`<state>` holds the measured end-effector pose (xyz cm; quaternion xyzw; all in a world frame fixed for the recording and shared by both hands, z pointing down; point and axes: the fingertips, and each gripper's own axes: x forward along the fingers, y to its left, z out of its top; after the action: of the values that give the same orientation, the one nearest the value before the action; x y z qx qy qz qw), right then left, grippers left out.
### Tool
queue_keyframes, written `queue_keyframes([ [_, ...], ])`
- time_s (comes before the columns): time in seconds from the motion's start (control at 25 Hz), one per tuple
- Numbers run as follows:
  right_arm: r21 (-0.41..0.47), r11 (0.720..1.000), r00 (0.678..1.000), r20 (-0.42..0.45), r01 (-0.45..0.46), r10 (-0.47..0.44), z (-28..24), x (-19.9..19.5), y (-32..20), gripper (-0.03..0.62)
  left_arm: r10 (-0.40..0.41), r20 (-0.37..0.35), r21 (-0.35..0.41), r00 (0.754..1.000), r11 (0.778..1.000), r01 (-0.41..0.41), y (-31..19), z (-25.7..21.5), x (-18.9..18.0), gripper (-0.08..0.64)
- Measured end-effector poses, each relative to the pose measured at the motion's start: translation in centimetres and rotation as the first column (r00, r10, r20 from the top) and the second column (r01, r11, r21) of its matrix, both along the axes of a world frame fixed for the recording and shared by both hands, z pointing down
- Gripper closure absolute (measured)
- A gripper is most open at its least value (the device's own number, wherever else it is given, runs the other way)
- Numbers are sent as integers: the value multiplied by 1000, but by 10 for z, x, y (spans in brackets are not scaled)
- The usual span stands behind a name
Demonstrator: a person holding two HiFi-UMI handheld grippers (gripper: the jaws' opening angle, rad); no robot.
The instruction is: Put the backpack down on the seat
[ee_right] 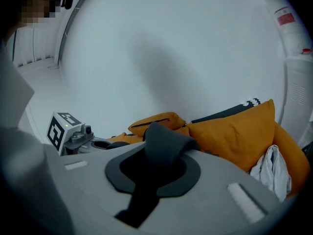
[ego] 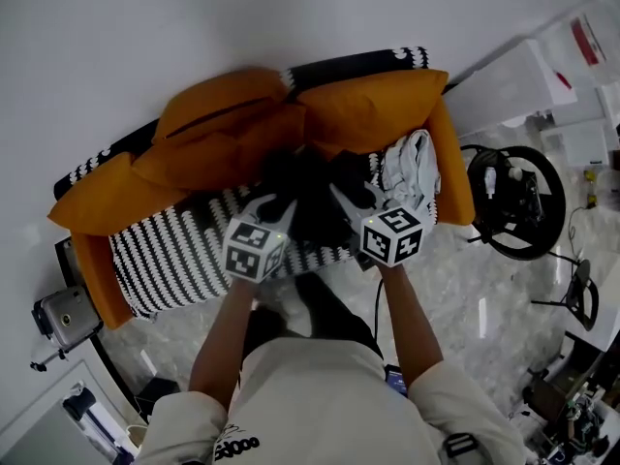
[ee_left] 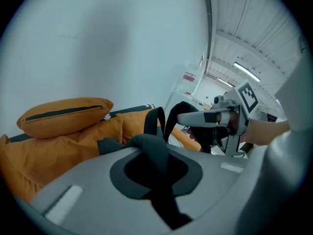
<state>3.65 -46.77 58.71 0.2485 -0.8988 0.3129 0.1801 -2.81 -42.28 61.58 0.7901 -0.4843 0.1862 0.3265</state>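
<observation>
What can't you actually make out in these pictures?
- Backpack, head view: mostly covered by the left gripper and right gripper. Whether it already rests on the seat cannot be told.
- Both gripper views: only a black strap shows in the jaws. The gripper's body hides the bag below.
- White cloth, head view: too crumpled to identify.

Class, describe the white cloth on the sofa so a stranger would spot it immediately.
Find the sofa with the black-and-white striped seat and orange cushions. At its right end in the head view lies a crumpled white cloth, the only pale thing there.
</observation>
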Motion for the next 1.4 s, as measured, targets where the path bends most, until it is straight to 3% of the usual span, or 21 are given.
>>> queue_keyframes([
  [0.44,-53,998,999,-31,42,-43,34,-8,-19,549,-73,-36,-74,997,995,70,-21,36,-14,526],
  [1.4,-120,992,994,-98,45,-57,93,-9,-75,526,-132,-69,-100,989,987,124,-94,81,-25,523],
])
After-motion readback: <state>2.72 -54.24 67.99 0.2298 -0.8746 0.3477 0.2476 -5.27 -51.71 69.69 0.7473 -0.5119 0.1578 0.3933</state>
